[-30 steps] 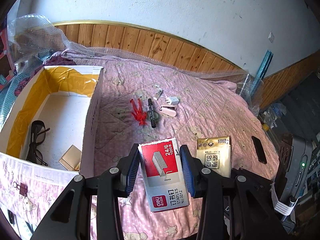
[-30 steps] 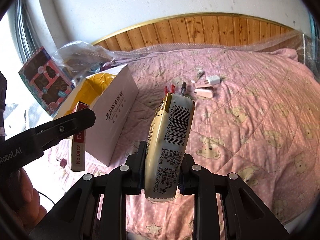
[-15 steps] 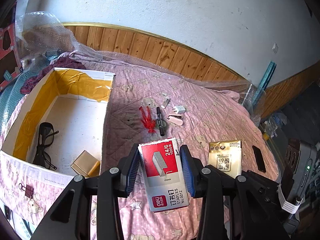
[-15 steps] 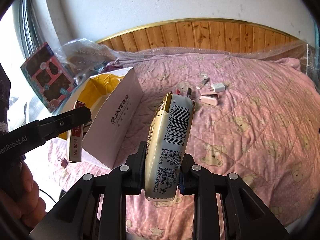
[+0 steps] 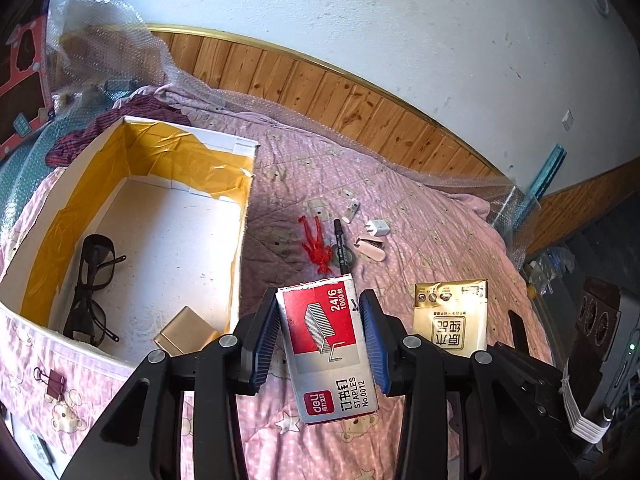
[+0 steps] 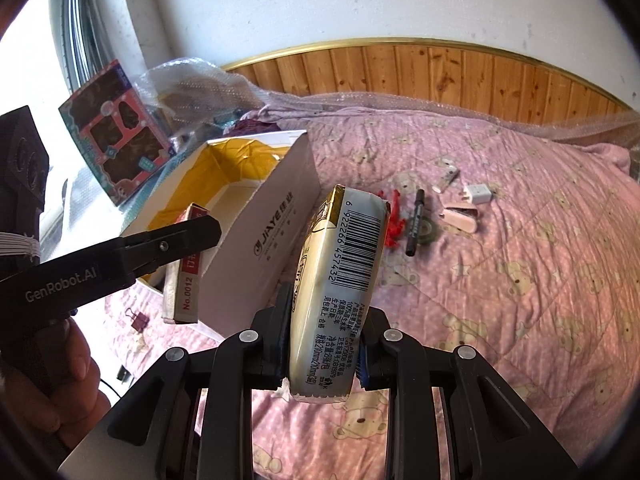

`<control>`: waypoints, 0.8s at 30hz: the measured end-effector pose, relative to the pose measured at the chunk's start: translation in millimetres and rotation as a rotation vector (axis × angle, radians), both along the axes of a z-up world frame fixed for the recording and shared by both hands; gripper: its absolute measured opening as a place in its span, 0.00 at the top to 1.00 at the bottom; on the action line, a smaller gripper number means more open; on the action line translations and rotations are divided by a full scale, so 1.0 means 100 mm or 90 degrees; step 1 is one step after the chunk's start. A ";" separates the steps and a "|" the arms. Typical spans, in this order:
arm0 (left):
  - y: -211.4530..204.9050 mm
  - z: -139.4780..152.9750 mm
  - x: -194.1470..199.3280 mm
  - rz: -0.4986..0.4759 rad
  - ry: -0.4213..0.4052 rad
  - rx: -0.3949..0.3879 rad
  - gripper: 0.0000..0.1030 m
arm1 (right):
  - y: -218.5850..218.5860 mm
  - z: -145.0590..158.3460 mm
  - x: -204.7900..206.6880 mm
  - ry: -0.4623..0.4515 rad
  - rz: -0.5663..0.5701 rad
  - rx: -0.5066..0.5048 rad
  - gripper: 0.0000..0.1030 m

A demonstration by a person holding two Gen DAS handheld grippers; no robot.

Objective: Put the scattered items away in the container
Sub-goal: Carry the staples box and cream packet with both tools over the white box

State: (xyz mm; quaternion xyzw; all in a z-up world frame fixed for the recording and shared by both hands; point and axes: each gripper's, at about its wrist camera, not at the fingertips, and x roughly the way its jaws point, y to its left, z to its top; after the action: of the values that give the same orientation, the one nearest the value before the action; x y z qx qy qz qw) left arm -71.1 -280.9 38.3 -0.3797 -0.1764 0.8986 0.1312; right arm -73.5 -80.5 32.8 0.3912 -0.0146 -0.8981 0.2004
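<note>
1. Staple box (image 5: 328,344) sits clamped between the left gripper's (image 5: 323,344) blue pads, near the white box's (image 5: 244,240) wall.
2. Right gripper (image 6: 324,344) squeezes a golden tissue pack (image 6: 340,292) above the pink quilt (image 6: 520,280).

Right tool (image 6: 323,346) clamped on a gold tissue pack (image 6: 340,288), held on edge, barcode side facing up. Left tool (image 6: 188,236) comes in from the left, a hand (image 6: 60,376) on its grip, pinching a red staple box (image 6: 185,276) right at the near wall of the white cardboard box (image 6: 264,236), which has a yellow lining. Box sits on the pink bear-print bed (image 6: 500,280). Loose on the quilt beyond the pack: red plastic figure (image 6: 394,226), black marker (image 6: 416,222), tape roll (image 6: 427,230), pink stapler (image 6: 460,218), white charger plug (image 6: 478,193). Binder clip (image 6: 136,319) lies near the box's front corner.
</note>
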 end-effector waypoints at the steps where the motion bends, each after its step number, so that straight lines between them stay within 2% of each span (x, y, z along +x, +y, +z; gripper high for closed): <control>1: -0.02 0.00 -0.01 0.004 -0.002 0.002 0.60 | -0.02 0.01 -0.02 0.000 0.003 0.000 0.74; 13: -0.38 0.00 -0.19 0.047 -0.010 0.024 0.60 | -0.36 0.15 -0.25 0.013 0.050 -0.001 0.74; 24: -0.71 0.06 -0.38 0.087 -0.006 0.022 0.60 | -0.67 0.32 -0.50 0.033 0.089 -0.005 0.74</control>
State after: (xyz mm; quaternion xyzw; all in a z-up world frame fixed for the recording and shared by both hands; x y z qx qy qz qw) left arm -109.3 -351.6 44.6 -0.3689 -0.2182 0.9004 0.0750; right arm -123.3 -147.2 64.7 0.3669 0.0146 -0.8918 0.2644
